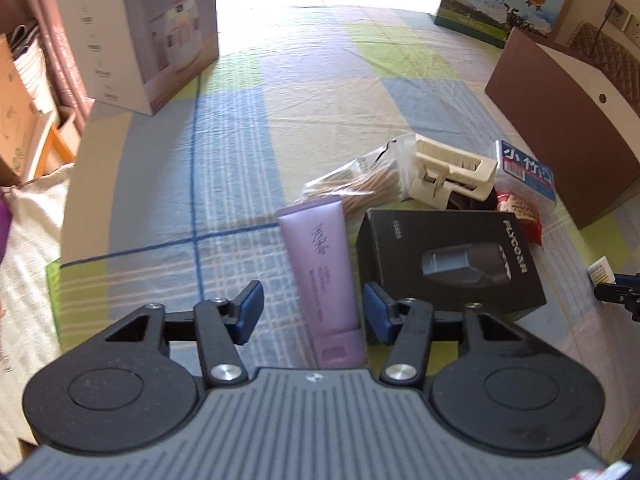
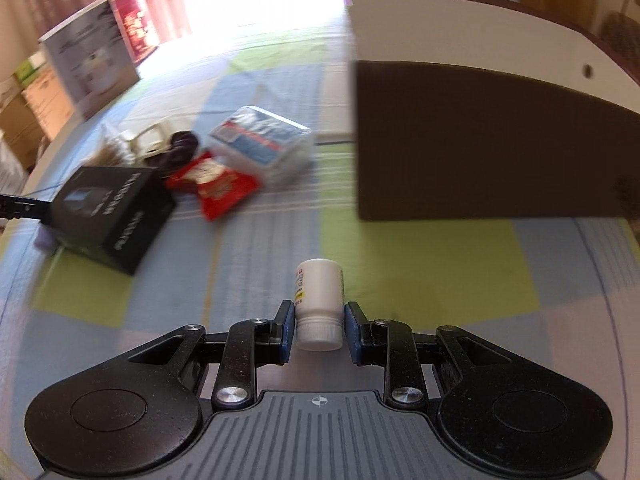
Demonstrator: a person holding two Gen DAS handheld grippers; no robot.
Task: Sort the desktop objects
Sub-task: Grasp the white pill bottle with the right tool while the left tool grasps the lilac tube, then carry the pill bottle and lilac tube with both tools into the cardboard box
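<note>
Gripping white bottle (image 2: 319, 304), right tongs (image 2: 318, 330); left tongs (image 1: 312, 314) straddle purple tube (image 1: 320, 268).

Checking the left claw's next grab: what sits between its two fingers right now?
In the left wrist view, the purple tube lies between the open left claw's fingers, cap end toward the camera, closer to the right finger.

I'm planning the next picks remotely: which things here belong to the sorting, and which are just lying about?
To sort: purple tube between the open left gripper fingers; white bottle in the right gripper; black box; red packet; cotton swabs; cream clip.

Just there: milk carton; white appliance box.
</note>
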